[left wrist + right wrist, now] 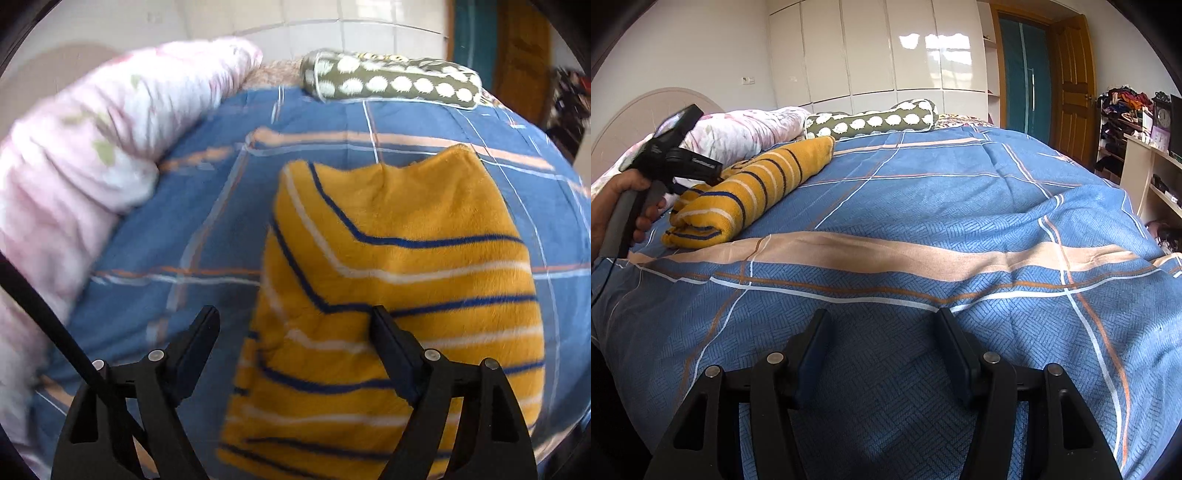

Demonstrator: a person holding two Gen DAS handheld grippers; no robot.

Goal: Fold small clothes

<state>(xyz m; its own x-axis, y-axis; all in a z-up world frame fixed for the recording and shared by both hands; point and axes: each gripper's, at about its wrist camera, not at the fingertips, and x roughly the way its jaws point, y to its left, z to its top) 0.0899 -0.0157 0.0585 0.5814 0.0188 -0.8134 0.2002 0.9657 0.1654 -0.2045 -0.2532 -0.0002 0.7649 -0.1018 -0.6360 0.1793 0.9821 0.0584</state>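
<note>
Item one, my left gripper [291, 317]: jaws apart, nothing between the pads. It hangs above the bed, its right finger [388, 343] over the near left part of the folded garment, its left finger over bare bedspread. In the right wrist view the same tool [679, 147] shows at nine o'clock, gripped by my hand [624, 210] on its grey handle, nose tipped down over the garment's near end.

Item two, my right gripper [882, 332]: jaws apart, empty, held over the bedspread at six o'clock, well apart from the garment.

Item three, the yellow striped garment [402, 273]: plush mustard cloth with blue and white stripes, folded into a thick bundle. It lies on the bedspread, filling four to six o'clock in the left wrist view. From the right wrist view [753, 192] it lies at ten o'clock, one end toward the pillows.

Item four, the bedspread [923, 206]: blue, with peach bands and thin white and orange lines.

Item five, a pink floral quilt [85, 147]: bunched at nine to eleven o'clock, beside the garment but not touching it.

Item six, an olive bolster pillow [391, 79] with white spots: at twelve o'clock, beyond the garment.

Item seven, white wardrobe doors [871, 48] and a wooden door [1071, 70] behind the bed.
</note>
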